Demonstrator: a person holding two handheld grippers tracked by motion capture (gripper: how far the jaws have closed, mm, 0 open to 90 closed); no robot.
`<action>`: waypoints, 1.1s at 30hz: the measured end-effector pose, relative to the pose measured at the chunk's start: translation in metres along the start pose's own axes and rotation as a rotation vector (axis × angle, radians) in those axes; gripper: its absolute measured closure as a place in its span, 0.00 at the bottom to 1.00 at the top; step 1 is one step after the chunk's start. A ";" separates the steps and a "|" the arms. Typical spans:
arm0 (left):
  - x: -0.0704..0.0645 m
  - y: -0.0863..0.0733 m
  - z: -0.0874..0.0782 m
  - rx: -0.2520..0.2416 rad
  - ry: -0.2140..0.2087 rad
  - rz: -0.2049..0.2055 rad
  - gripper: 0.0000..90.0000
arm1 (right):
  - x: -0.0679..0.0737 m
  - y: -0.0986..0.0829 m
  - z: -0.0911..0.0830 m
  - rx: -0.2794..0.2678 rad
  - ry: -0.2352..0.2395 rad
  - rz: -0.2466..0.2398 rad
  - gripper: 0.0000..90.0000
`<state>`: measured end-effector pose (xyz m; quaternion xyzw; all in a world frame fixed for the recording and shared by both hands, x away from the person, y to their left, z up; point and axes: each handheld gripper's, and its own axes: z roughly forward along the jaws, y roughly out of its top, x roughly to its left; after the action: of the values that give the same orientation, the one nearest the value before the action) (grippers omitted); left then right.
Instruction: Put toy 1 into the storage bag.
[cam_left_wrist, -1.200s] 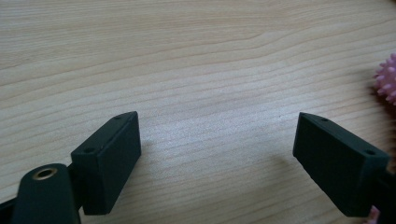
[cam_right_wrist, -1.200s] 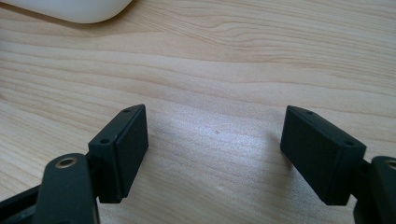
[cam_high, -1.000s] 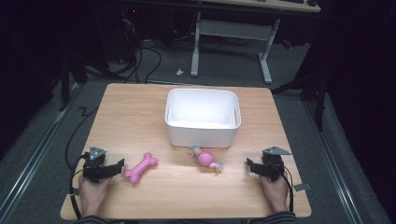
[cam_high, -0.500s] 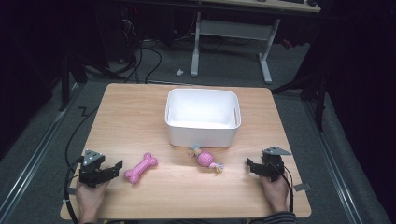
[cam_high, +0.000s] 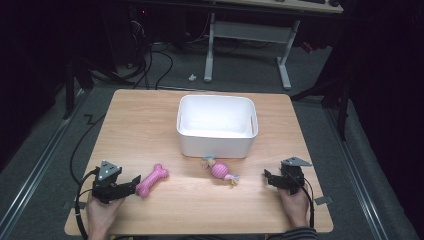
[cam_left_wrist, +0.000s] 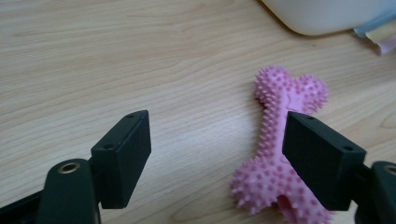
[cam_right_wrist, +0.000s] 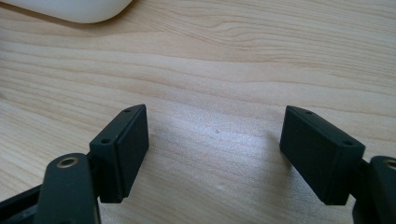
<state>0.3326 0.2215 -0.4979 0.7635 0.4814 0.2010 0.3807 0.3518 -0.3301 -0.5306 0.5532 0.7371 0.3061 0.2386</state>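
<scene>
Toward the lower left of the high view, the left gripper (cam_high: 131, 185) rests on the wooden table (cam_high: 140, 125) with its jaws spread wide, and the pink bone toy (cam_high: 152, 179) lies just beside its tip, slanting up toward the white bin (cam_high: 217, 144) at the centre of the frame. From the left gripper view, the bone (cam_left_wrist: 280, 154) sits at the right of the frame, its narrow shaft running alongside the right-hand jaw and partly behind it, while the left-hand jaw stands well apart over bare wood; I cannot tell whether that right jaw touches the toy. The bone is covered in small soft-looking nubs and appears to be moulded rubber, so it is probably light, a little springy and not slippery, with nothing fragile about it. The narrow waist between the two knobby ends looks like the best place to take hold, since the flared ends would stop it sliding out; for that the gripper probably needs to shift so the shaft lies midway between the jaws. At the lower right of the high view the right gripper (cam_high: 270, 180) also has its jaws apart over bare table, near a pink ball toy with rope ends (cam_high: 219, 170) that lies just in front of the bin.
</scene>
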 end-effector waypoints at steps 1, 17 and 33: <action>-0.002 0.001 0.000 0.003 -0.006 0.003 0.27 | 0.000 0.000 0.000 0.000 0.000 0.000 0.27; -0.038 0.026 0.019 0.072 -0.054 0.121 0.31 | 0.000 0.000 0.000 0.000 0.002 0.001 0.27; -0.043 0.025 0.041 0.207 -0.062 0.130 0.39 | 0.000 0.000 0.000 0.000 0.008 -0.010 0.27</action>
<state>0.3553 0.1614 -0.5019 0.8342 0.4368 0.1509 0.3008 0.3517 -0.3300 -0.5305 0.5482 0.7409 0.3072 0.2369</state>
